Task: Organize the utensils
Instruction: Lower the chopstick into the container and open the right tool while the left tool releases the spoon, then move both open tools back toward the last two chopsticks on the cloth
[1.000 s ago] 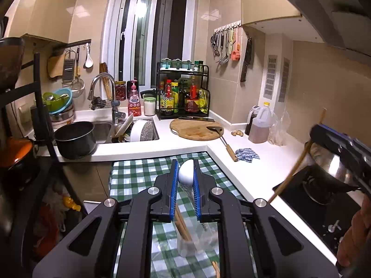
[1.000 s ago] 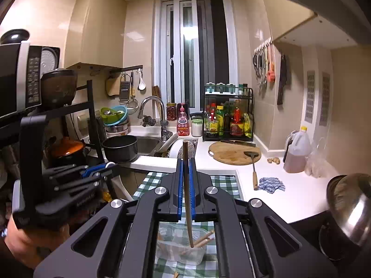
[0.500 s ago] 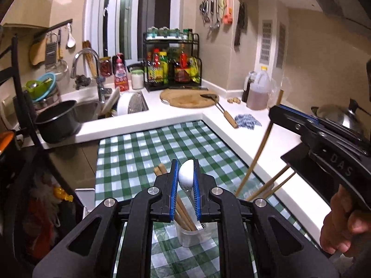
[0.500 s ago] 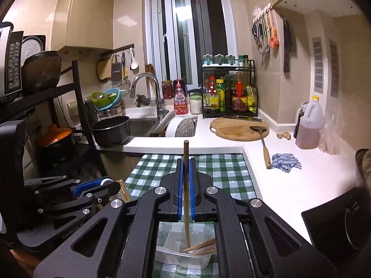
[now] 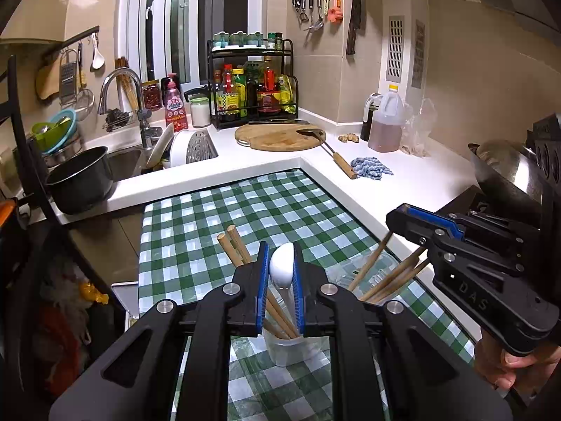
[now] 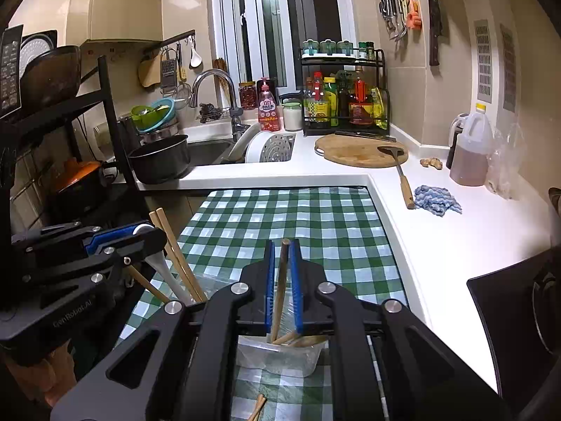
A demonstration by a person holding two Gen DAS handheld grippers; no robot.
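Note:
My left gripper (image 5: 279, 256) is shut on a white spoon (image 5: 281, 268), its handle down in a clear cup (image 5: 291, 349) that also holds wooden chopsticks (image 5: 234, 245). My right gripper (image 6: 282, 256) has its jaws slightly parted around a wooden chopstick (image 6: 280, 280) whose lower end rests in a clear plastic container (image 6: 280, 358) with other chopsticks. The chopstick leans loose between the pads. The right gripper also shows in the left wrist view (image 5: 420, 221) above that container (image 5: 371, 273). The left gripper shows in the right wrist view (image 6: 115, 235).
Both containers stand on a green checked cloth (image 6: 287, 217). A loose chopstick (image 6: 257, 408) lies on the cloth in front. White counter (image 6: 438, 238) to the right carries a spatula (image 6: 399, 172), blue rag (image 6: 436, 203) and cutting board (image 6: 357, 151). A wok (image 5: 505, 172) sits on the stove.
Both grippers have come down toward the cloth. The right gripper's jaws have parted a little, and the chopstick now leans loose with its end in the container. The spoon has gone lower into the cup.

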